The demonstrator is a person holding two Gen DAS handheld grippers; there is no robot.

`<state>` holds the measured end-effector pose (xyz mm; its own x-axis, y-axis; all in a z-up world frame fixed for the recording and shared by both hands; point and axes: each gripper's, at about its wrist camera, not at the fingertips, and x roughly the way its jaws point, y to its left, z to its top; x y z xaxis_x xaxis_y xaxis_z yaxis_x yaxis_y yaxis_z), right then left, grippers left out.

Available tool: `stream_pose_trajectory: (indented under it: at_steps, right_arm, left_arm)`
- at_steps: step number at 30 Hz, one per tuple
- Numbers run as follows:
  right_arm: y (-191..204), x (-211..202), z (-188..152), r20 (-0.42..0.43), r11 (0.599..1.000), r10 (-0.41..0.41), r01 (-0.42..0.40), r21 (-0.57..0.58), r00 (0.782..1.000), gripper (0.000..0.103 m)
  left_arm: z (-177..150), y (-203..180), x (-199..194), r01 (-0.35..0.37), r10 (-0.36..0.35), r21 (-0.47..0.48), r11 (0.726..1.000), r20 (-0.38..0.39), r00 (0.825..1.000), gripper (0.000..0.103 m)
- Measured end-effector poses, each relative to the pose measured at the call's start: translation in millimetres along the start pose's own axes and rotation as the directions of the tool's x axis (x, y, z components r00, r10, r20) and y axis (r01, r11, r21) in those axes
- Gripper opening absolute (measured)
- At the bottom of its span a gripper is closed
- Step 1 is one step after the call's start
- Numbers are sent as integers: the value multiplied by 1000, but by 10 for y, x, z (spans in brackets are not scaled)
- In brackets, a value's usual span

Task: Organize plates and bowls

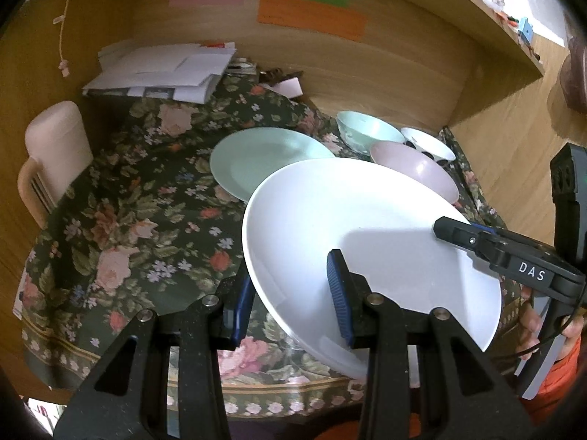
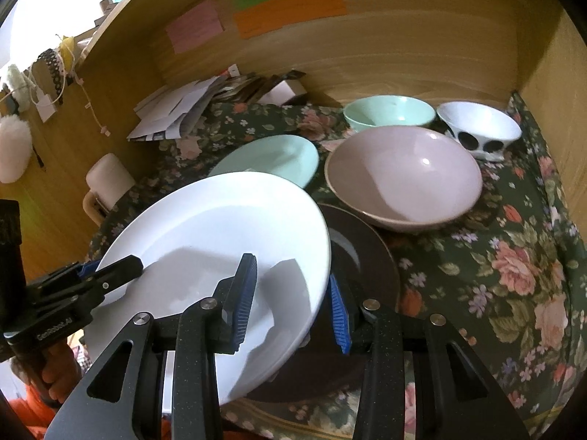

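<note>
Glossy round white plate [image 1: 367, 227], ribbed blue tongs pads [image 1: 335, 286], floral cloth [image 1: 128, 201]

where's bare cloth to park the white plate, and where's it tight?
Biggest free patch: floral cloth left of the white plate, bordered by the mint plate, the paper pile and the cream box. A second patch lies right of the dark plate, toward the wooden side wall. Crowded: back right, where the pink bowl, mint bowl and spotted bowl cluster.

Left tongs [image 1: 293, 300] and right tongs [image 2: 291, 302] angle downward, jaws clamped.
</note>
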<state>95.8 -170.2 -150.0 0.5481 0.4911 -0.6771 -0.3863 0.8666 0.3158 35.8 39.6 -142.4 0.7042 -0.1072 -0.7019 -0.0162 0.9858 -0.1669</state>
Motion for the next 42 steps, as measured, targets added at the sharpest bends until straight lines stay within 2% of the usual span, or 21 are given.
stream_pose_trajectory:
  at_steps: [19,42]
  right_arm:
    - [-361,146,-195,-56,996,-38,42,74,998,34]
    - [-390,343,-87,-92,997,-23,29,68,995,37]
  left_arm:
    - [-144,-238,422,27,-25,17,999,-102,994,38]
    - [-104,-83,706,29,-36,-41,999,-168,985,39]
